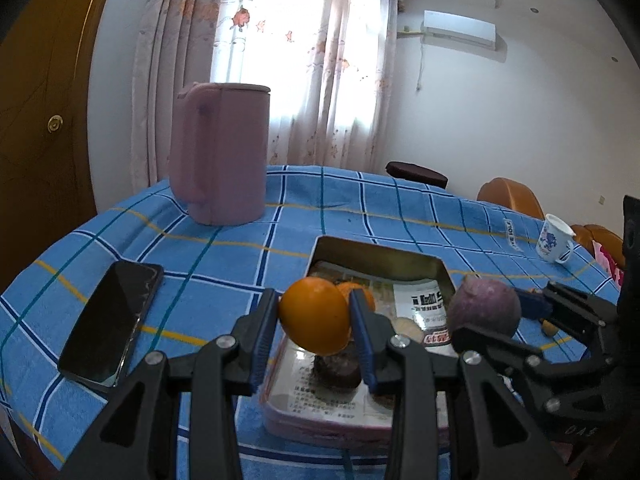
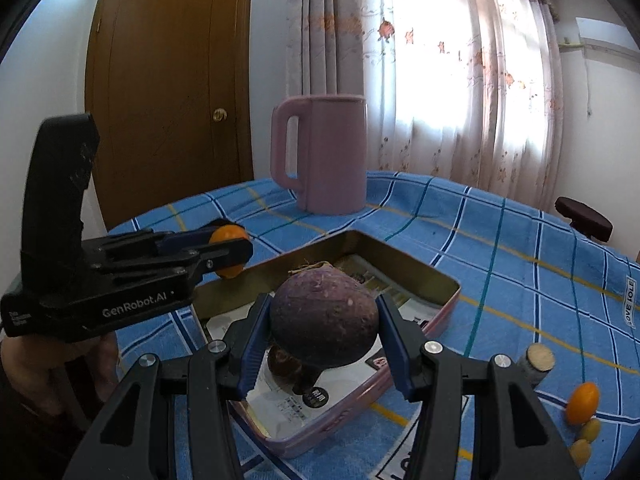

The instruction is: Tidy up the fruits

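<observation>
Two pairs of tongs in play, and both are loaded: the left tongs pinch one round orange fruit between blue-padded fingers, and the right tongs are clamped on one round, rough-skinned purple fruit with a dry stalk stub on top. Both fruits hang just above the one rectangular metal tin with pink outer walls, which sits on the desk under its blue checked cloth. Below the left tongs, inside the tin, one dark brownish fruit lies on a printed paper lining, and a second orange fruit peeks out right behind the held one. The printing on that lining is there, but too small to read. From the right wrist, the left tool's black body carries white lettering, "GenRobot.AI". To the right of the right tongs, on the cloth, count three small orange-yellow oval fruits in a close row, with one short cork-topped jar just beside them. A white tag on the cloth reads "LOVE". Beyond both tongs stands one pink lidded jug with a handle. Left of the left tongs lies one black smartphone, screen dark; far right, one white mug with blue print.
</observation>
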`<state>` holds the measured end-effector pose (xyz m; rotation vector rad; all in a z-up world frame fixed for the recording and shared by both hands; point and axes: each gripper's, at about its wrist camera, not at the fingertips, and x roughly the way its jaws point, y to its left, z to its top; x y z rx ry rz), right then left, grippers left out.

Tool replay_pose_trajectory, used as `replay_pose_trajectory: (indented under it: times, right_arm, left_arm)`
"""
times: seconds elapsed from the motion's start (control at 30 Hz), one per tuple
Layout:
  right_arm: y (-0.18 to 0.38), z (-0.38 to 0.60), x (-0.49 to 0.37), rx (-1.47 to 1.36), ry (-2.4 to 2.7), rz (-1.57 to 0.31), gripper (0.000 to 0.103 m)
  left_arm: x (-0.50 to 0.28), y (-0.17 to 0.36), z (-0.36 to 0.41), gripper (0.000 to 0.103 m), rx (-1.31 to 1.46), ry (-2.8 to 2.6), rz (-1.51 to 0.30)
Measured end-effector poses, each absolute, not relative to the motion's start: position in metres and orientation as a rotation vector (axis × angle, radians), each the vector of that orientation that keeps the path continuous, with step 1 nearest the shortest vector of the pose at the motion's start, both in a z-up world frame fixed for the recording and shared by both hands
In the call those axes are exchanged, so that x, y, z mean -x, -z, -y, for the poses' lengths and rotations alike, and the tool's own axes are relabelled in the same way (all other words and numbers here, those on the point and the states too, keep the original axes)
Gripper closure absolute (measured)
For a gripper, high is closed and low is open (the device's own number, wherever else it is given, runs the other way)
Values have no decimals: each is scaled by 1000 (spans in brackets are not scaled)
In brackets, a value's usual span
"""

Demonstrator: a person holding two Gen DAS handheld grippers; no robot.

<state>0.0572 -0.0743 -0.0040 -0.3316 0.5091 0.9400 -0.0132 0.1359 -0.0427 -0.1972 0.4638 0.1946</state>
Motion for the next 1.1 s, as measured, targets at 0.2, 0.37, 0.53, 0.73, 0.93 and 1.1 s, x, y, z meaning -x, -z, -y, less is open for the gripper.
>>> replay_pose_trajectory:
  times: [0.2,0.37,0.53,0.73,0.93,1.1]
  right_arm:
    - [11,68,-56,370,-933,-542,45]
    - [1,82,-52,350,-911,-506,38]
    - [-10,115,-60,283,-853,-484,38]
    - [-17,159,-70,233,-780,-474,37]
    - [-13,218,-83,213,-649,-504,37]
    - [-18,272,-104,155,-511,-525,37]
  left_arm:
    - [12,46,-136,61,204,-198,-471]
    - [18,42,-133,35,195,-222,-444]
    - [22,39,-139,24,216,-243,-417]
    - [20,40,-129,21,211,-210,-420]
    - [12,36,-100,15,183,-145,-426]
    - [0,29,-58,9,110,-69,-428]
